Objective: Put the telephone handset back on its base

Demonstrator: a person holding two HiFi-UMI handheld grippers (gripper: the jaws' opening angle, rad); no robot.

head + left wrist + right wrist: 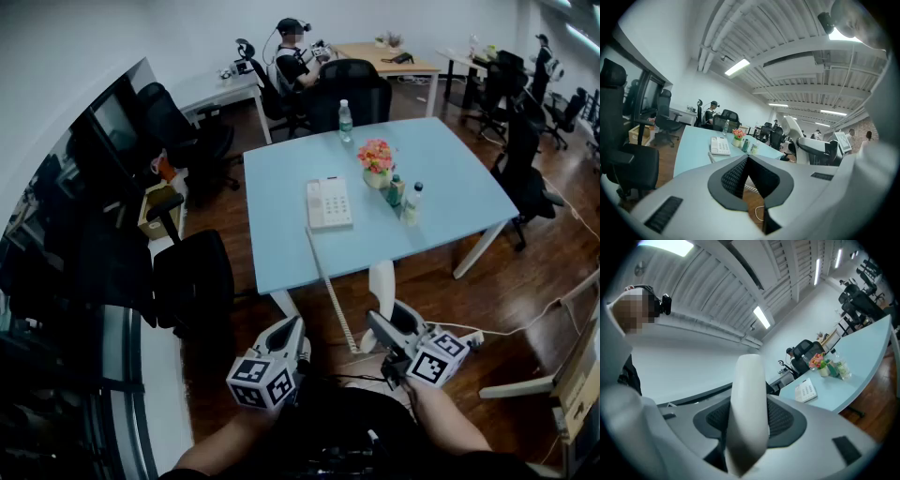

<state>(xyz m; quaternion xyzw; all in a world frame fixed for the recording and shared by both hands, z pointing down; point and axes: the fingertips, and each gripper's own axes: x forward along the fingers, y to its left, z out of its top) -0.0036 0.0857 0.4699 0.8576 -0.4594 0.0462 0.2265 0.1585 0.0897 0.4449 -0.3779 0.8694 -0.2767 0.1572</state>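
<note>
The white telephone base [330, 202] lies on the light blue table [281, 244], well ahead of both grippers; it also shows small in the left gripper view [720, 146] and the right gripper view [806, 391]. Its coiled cord [328, 281] runs off the table's near edge down toward my right gripper [382, 330]. In the right gripper view, that gripper [750, 420] is shut on the white handset [748, 394], which stands up between the pads. My left gripper [289, 330] hangs beside it, below the table edge. Its jaws [747, 161] are shut with nothing between them.
A pot of flowers [377, 161] and two bottles [411, 204] stand right of the base; another bottle [345, 120] is at the far edge. Black office chairs [192, 281] stand left of the table and behind it [352, 89]. A person [295, 56] sits at a far desk.
</note>
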